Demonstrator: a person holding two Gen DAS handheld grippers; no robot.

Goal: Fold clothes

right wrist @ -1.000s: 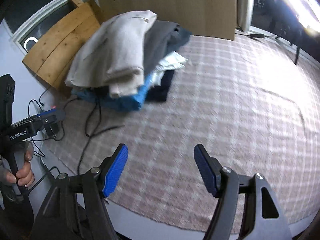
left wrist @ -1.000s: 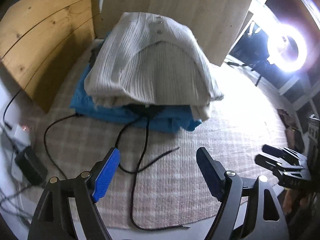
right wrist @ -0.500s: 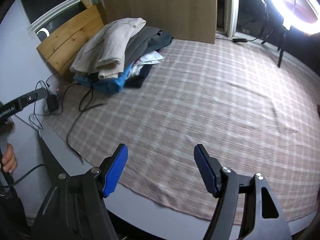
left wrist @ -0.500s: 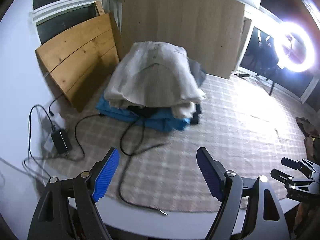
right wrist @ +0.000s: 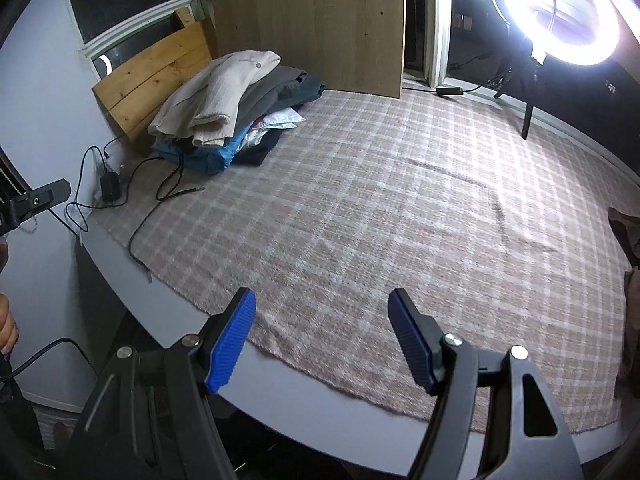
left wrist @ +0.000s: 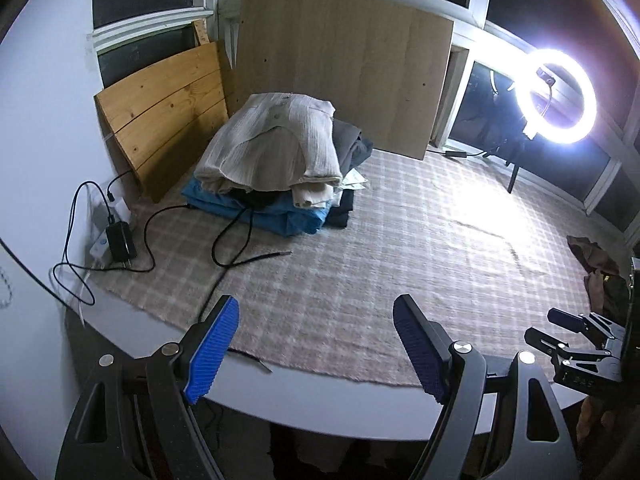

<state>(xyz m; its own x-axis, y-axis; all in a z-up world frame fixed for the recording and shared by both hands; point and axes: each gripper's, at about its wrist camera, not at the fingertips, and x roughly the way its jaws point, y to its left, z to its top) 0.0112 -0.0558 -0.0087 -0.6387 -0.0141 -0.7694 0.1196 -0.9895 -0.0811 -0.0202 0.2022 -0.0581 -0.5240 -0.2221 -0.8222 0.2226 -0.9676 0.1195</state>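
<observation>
Ahead of both grippers: a checked cloth (left wrist: 360, 264) covers the surface (left wrist: 320, 400), bare between the fingers.
Left gripper (left wrist: 316, 346): fingers (left wrist: 212, 344) spread wide, holding nothing, over the near edge of the cloth.
Right gripper (right wrist: 322, 336): fingers (right wrist: 234, 340) equally wide apart, empty.
Clothes pile (left wrist: 276, 168): far beyond the left fingers, up and to the left, against wooden boards (left wrist: 160, 116); cream knit on top, blue garment beneath.
Cable (left wrist: 236, 236): black, trailing from the pile toward the left fingers.
Ring light (left wrist: 556, 96): glowing far right.
</observation>
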